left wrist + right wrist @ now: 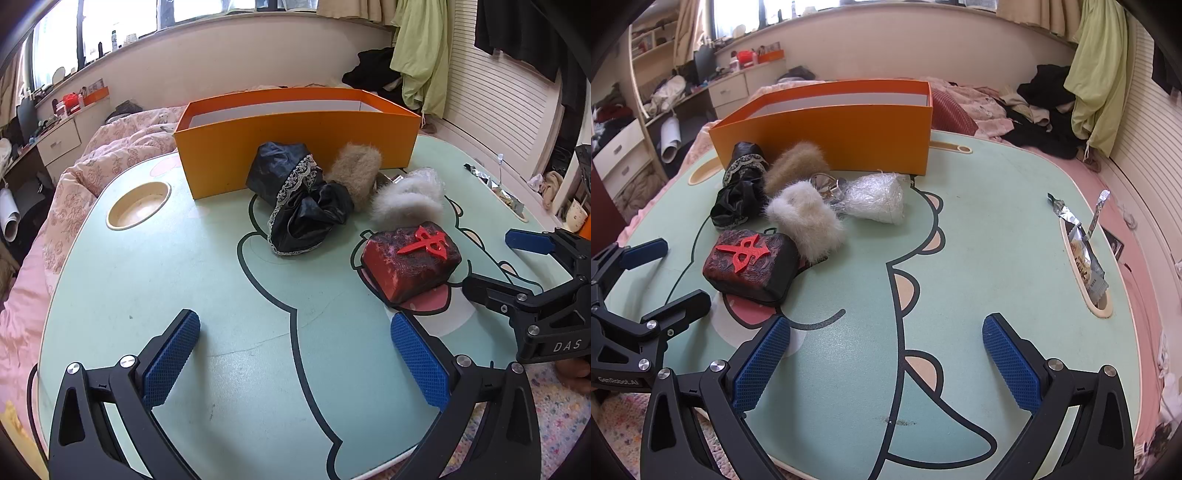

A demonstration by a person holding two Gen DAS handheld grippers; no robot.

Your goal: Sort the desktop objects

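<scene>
At bench far edge: orange box (295, 147) | mid-bench: black pouch (299, 206), fur clips, red block (410, 262) | L tool (295, 354) & R tool (886, 354) jaws apart, nothing held.

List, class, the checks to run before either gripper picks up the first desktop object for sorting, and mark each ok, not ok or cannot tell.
1. Left gripper open with nothing between its fingers: ok.
2. Right gripper open with nothing between its fingers: ok.
3. Orange box upright with its top open: ok.
4. Orange box has room inside: cannot tell, its floor is hidden by the near wall.
5. Red and black block free of the pile: not ok in the right wrist view, the white fur piece lies against it.
6. Bare table for the approach: ok.
</scene>
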